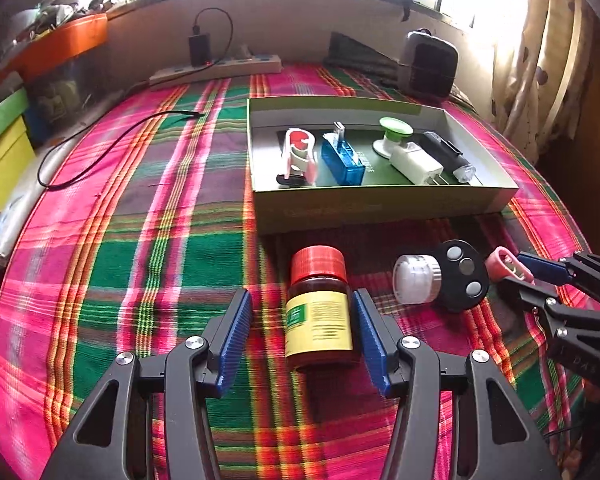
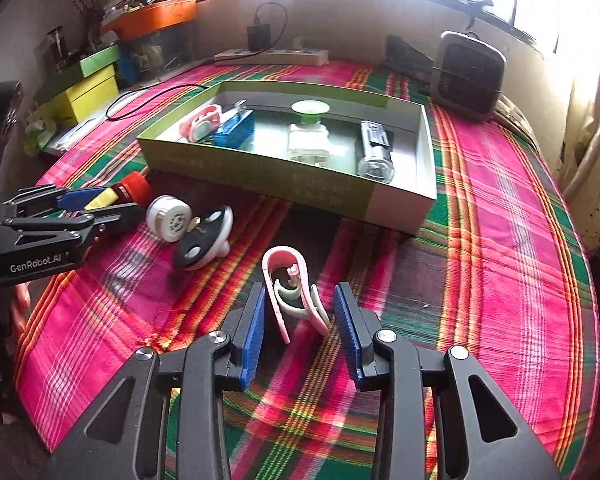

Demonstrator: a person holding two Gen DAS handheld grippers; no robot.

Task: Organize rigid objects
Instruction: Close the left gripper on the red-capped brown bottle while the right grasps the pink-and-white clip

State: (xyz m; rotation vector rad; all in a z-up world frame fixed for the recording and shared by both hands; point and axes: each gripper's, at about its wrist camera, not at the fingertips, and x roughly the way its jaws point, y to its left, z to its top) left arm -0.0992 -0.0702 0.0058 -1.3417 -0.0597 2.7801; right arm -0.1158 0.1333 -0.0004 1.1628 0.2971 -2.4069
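Note:
A brown bottle (image 1: pixel 320 312) with a red cap and yellow label lies on the plaid cloth between the blue pads of my left gripper (image 1: pixel 302 304). That gripper is open: a gap shows at the left pad, while the right pad is at the glass. In the right wrist view my right gripper (image 2: pixel 300 292) is shut on a pink clip (image 2: pixel 290 280), which stands on the cloth. A green box (image 1: pixel 380 204) behind holds a red and white clip (image 1: pixel 298 152), a blue USB part (image 1: pixel 342 158), a white charger (image 1: pixel 414 162) and a black torch (image 1: pixel 448 156).
A white round cap (image 1: pixel 416 280) and a black disc (image 1: pixel 464 276) lie between the two grippers. A black cable (image 1: pixel 100 156) trails at the left. A power strip (image 1: pixel 216 68) and a dark speaker-like unit (image 1: pixel 430 64) stand at the back. Yellow boxes (image 1: pixel 4 156) sit off the left edge.

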